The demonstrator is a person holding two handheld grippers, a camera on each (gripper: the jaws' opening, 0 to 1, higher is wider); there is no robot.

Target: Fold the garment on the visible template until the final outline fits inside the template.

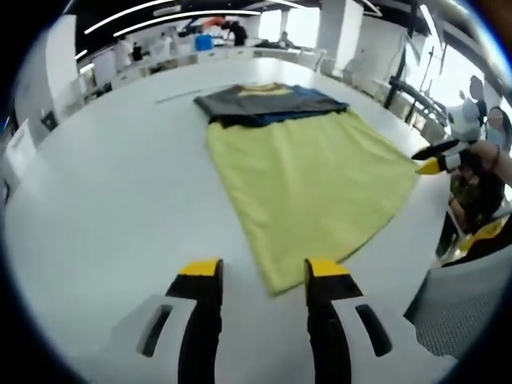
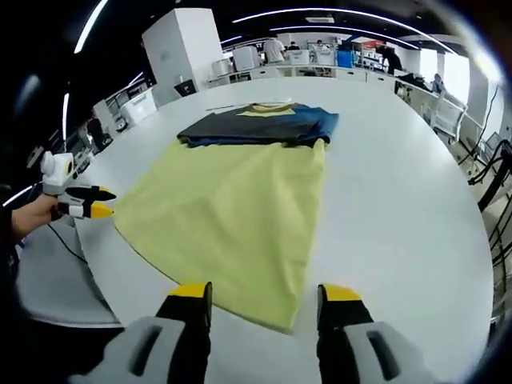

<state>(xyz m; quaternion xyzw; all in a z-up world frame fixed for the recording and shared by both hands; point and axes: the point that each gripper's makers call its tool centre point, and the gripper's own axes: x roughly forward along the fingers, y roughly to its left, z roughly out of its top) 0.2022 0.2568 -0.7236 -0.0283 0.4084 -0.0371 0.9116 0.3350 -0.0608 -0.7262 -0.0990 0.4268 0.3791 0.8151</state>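
Both pairs of fingers stand spread apart with nothing between them. My left gripper (image 1: pixel 262 274) hovers just above the near corner of the yellow cloth (image 1: pixel 312 180), and my right gripper (image 2: pixel 264 298) hangs over that cloth's near edge, its black jaws tipped in yellow. I see the cloth spread flat on the white table (image 1: pixel 104 184). At its far end lies the dark garment (image 2: pixel 260 124), blue at one side, partly folded, overlapping the cloth's far edge.
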